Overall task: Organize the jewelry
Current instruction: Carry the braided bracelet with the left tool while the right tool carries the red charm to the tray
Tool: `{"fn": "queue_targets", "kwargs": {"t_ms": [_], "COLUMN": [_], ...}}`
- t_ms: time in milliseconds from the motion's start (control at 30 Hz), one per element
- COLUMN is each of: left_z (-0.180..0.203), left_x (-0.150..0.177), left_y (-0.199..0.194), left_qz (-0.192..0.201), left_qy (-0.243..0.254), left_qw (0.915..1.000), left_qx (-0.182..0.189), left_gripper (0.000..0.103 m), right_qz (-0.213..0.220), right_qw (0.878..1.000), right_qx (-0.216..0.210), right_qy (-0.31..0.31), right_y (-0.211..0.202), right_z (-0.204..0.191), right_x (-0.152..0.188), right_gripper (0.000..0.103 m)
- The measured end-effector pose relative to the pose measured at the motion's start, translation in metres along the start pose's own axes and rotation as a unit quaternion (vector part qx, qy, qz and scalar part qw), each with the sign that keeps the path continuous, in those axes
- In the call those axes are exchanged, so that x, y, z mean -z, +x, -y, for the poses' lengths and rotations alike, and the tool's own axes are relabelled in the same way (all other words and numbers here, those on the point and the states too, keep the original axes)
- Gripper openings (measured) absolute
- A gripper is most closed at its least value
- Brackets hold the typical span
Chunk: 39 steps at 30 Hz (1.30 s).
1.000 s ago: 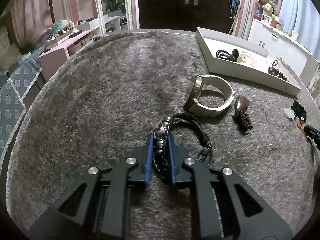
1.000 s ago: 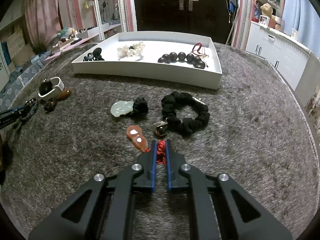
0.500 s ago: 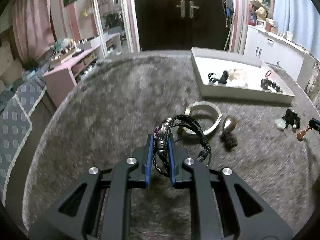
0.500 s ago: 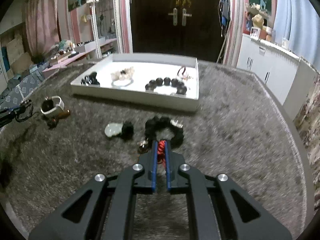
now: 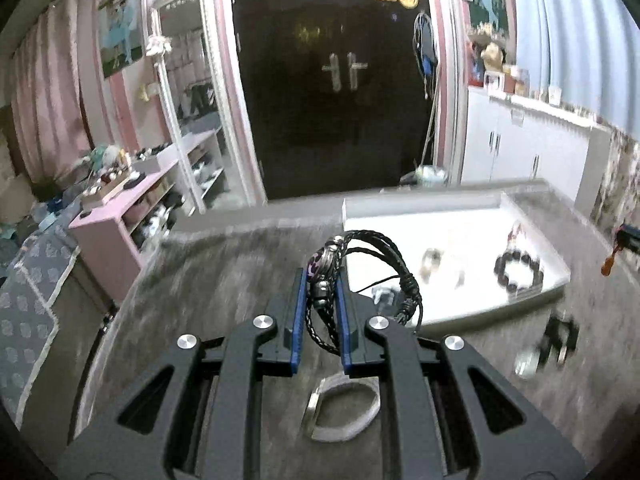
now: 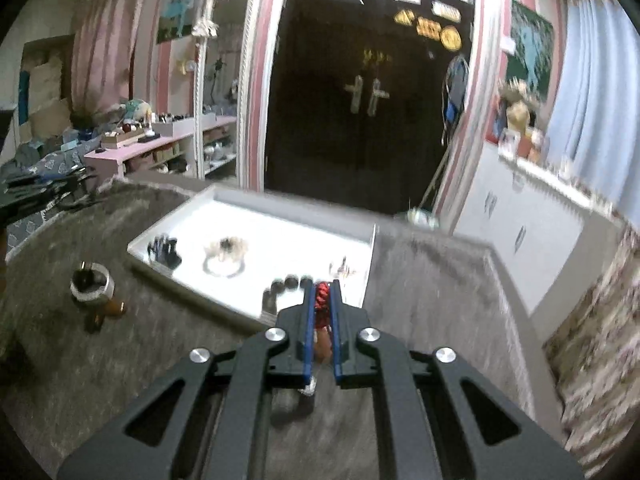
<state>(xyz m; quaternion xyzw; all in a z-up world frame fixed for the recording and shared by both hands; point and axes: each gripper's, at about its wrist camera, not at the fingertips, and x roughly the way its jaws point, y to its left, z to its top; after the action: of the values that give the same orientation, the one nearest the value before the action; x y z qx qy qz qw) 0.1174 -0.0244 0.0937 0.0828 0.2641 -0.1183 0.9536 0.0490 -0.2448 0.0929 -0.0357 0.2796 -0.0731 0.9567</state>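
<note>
The left gripper (image 5: 322, 280) was clamped on a black braided bracelet (image 5: 360, 276), up above the grey fuzzy surface (image 5: 224, 280). The right gripper (image 6: 322, 292) pinched a red cord (image 6: 321, 300) near the white tray (image 6: 280, 248).

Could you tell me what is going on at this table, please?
A person is sorting jewelry with two hand-held grippers. The left hand-held gripper is shut on a black braided bracelet, held above the gray rug. The right hand-held gripper is shut on a red cord with a brown pendant hanging below. Both are near the white tray, which already holds a few pieces.
</note>
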Motion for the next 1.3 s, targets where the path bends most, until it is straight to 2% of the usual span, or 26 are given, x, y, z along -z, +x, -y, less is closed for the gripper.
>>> {"fn": "queue_targets", "kwargs": {"t_ms": [167, 300, 400, 533, 733, 1000, 1300], "left_z": [0.025, 0.044, 0.054, 0.064, 0.072, 0.076, 0.075], "left_x": [-0.049, -0.071, -0.074, -0.070, -0.060, -0.047, -0.045], "left_y": [0.029, 0.075, 0.104, 0.146, 0.189, 0.216, 0.230], "left_qz": [0.021, 0.004, -0.010, -0.030, -0.060, -0.076, -0.090], "left_qy": [0.021, 0.024, 0.026, 0.033, 0.023, 0.023, 0.018], "left_qw": [0.9995, 0.9997, 0.9996, 0.9989, 0.9979, 0.9968, 0.9957], "left_qx": [0.008, 0.009, 0.002, -0.011, 0.007, 0.004, 0.002], "left_gripper": [0.012, 0.012, 0.012, 0.012, 0.012, 0.012, 0.012], "right_qz": [0.016, 0.023, 0.010, -0.012, -0.053, -0.077, -0.092], "right_qw": [1.000, 0.999, 0.999, 0.998, 0.997, 0.995, 0.993], "right_qx": [-0.018, -0.035, -0.045, -0.024, -0.040, -0.053, -0.057], "right_qy": [-0.017, -0.024, -0.023, -0.052, -0.046, -0.040, -0.041], "right_y": [0.025, 0.056, 0.094, 0.142, 0.194, 0.223, 0.233], "right_z": [0.000, -0.008, -0.011, -0.021, -0.027, -0.031, -0.033], "right_x": [-0.046, -0.073, -0.086, -0.088, -0.084, -0.070, -0.061], "right_gripper": [0.006, 0.006, 0.006, 0.006, 0.006, 0.006, 0.006]}}
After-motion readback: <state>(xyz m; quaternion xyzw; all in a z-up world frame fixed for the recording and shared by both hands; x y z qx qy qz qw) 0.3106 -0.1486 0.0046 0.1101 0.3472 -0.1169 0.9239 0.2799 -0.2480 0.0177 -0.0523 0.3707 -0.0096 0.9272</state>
